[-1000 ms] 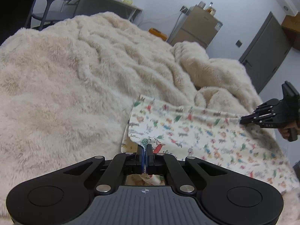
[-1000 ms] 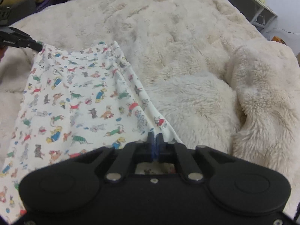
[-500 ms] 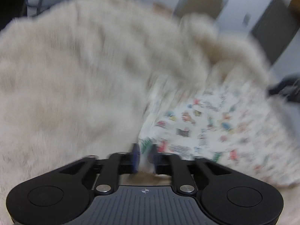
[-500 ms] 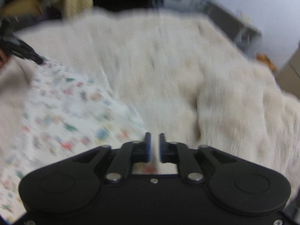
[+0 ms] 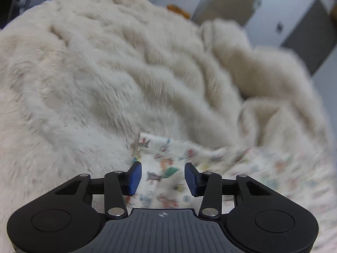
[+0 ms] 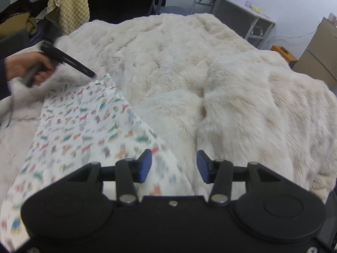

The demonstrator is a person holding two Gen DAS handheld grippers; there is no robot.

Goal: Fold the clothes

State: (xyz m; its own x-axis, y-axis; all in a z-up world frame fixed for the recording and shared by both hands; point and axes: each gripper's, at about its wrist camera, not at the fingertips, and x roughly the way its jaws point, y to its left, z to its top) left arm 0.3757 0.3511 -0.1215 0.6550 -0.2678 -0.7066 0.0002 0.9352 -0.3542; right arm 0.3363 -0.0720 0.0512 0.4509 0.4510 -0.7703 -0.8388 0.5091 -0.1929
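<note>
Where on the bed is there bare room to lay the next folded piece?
The fluffy cream blanket lies bare beyond and to the right of the printed garment, up to the bunched blanket ridge. The near-left side is crowded: the garment covers it, the left gripper sits at its far corner, and the right gripper hangs open over its near edge.

The left gripper (image 5: 162, 176) points down over a printed garment (image 5: 242, 168) lying on a cream fluffy blanket (image 5: 94, 80). Its jaws have just been opening; the blue pads (image 5: 134, 178) stand apart above the cloth's corner, pressing nothing. A dark grey door (image 5: 309, 33) stands blurred behind.
</note>
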